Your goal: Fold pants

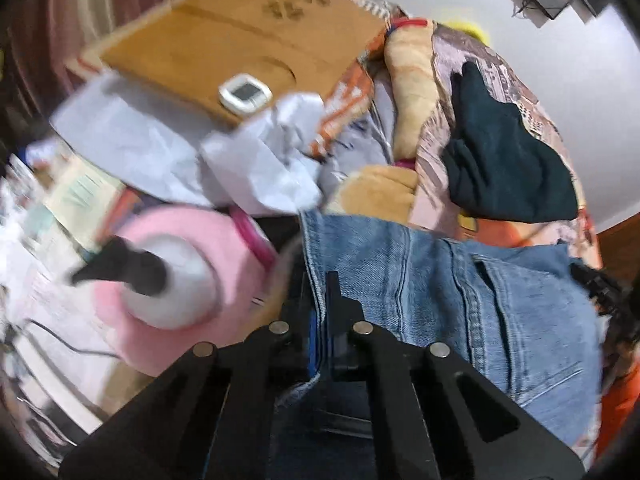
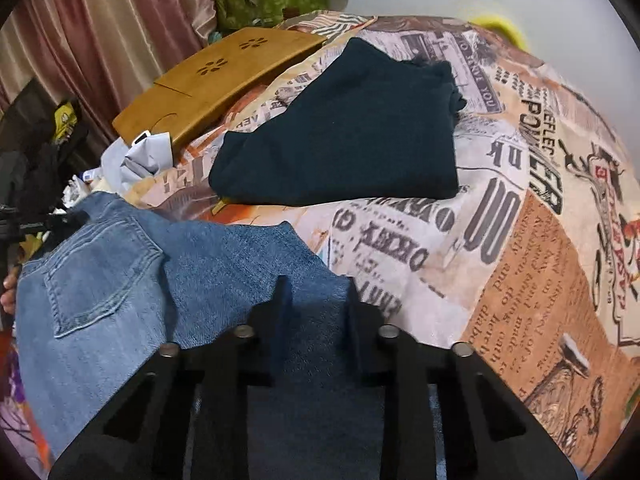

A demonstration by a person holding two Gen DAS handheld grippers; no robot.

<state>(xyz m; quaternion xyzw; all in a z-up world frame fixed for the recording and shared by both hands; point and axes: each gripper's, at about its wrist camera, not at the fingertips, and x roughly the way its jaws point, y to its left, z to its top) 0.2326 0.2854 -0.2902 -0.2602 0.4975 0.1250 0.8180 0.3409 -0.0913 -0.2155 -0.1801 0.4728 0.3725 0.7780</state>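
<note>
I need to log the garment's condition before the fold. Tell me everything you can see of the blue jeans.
The jeans are light blue, faded denim with stitched seams and a patch back pocket showing. They lie rumpled, partly doubled over, on the newspaper-print bedspread, apart from the dark folded garment beyond. The left gripper is clamped on a seamed edge of the denim. The right gripper has its fingers spread, with denim lying between them, not pinched.
</note>
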